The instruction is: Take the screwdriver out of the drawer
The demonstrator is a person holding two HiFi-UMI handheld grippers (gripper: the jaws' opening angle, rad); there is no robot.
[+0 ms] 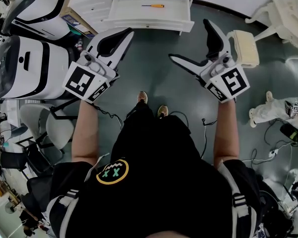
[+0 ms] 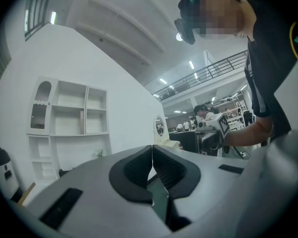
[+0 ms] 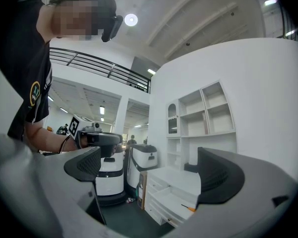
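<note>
Black shirt (image 1: 154, 182) of the person fills the bottom of the head view, with both forearms held out ahead. Beyond them the screwdriver (image 1: 154, 6) lies flat and alone on the bottom of the open white drawer (image 1: 149, 26), its orange handle to the right and its shaft pointing left. Nearest to it is the right gripper (image 1: 188, 40), which hangs over the floor (image 1: 159, 68) short of the drawer front, well apart from the tool. Its jaws are spread wide with nothing between them. The left gripper (image 1: 129, 32) is alongside, jaws pressed together and empty.

By my judgement the drawer is open enough and the reach is the step in hand. The right gripper needs to go forward and down into the drawer, set its jaws across the handle, then close.
</note>
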